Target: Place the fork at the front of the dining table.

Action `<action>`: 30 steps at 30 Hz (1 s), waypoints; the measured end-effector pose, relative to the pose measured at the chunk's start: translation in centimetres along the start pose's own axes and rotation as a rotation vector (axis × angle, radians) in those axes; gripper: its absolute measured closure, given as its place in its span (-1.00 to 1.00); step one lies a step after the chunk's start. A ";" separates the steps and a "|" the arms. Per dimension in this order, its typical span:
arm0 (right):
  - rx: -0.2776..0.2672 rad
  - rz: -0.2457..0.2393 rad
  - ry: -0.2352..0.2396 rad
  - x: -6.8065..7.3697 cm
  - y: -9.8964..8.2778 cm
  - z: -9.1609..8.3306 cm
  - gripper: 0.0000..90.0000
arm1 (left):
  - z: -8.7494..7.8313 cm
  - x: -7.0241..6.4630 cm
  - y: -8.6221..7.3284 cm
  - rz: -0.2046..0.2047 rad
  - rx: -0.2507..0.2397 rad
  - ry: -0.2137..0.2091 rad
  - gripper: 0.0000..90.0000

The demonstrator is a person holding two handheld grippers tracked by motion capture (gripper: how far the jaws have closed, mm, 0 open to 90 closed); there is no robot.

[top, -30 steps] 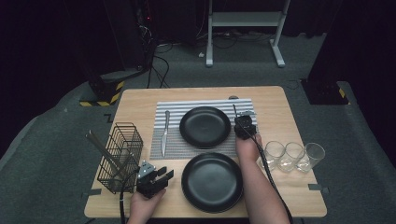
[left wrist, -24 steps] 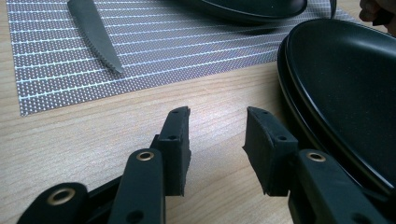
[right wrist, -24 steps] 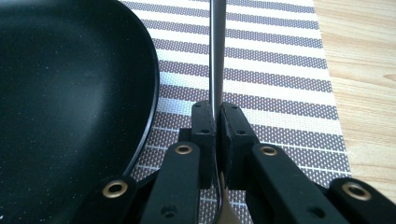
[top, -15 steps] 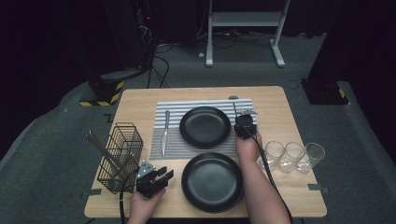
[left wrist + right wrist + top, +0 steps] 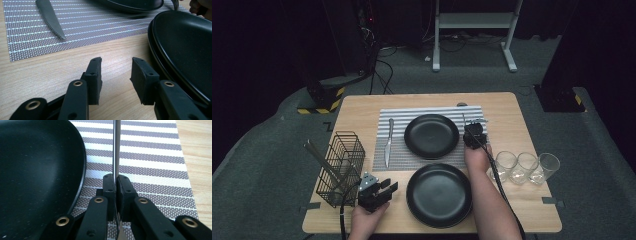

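Right gripper view: we see right gripper [image 5: 116, 182] clenched on thin metal utensil handle [image 5: 116, 150], jaws pressed flat either side, over striped placemat [image 5: 150, 157]; far black plate [image 5: 37, 175] rim just left, bare mat right. High view: we place utensil right of that plate. Left gripper view: left gripper [image 5: 116, 67] half open, nothing between pads, above bare wood; near black plate [image 5: 185, 50] close right, knife [image 5: 50, 20] well ahead on mat.
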State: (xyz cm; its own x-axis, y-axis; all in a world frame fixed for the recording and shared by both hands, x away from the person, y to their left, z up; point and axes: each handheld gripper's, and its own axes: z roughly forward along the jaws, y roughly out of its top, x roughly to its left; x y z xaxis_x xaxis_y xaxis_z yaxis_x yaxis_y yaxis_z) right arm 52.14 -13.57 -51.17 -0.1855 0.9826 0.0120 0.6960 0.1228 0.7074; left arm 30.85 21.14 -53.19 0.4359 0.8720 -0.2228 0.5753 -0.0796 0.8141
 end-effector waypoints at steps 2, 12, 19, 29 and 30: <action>0.001 0.002 -0.002 -0.1 0.0 0.1 0.91 | 0.0 0.0 0.0 0.001 -0.002 -0.002 0.35; 0.027 0.001 -0.006 -0.3 0.0 0.7 0.92 | 0.0 0.0 0.0 0.001 -0.002 -0.002 0.35; 0.035 0.009 0.001 -0.4 0.1 0.8 0.91 | 0.0 0.0 0.0 0.000 -0.001 -0.002 0.35; 0.036 0.016 -0.003 -0.3 0.1 0.9 0.89 | 0.0 0.0 0.0 0.000 -0.002 -0.003 0.35; 0.035 0.016 -0.005 -0.3 0.1 0.9 0.88 | 0.0 0.0 0.0 0.000 -0.002 -0.004 0.35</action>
State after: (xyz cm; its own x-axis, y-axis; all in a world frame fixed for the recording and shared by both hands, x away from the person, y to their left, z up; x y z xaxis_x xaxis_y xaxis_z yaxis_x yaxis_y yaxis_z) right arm 52.88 -13.69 -51.72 -0.1712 0.9851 0.0193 0.7228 0.1122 0.6819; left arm 30.82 21.16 -53.19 0.4386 0.8702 -0.2244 0.5737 -0.0790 0.8152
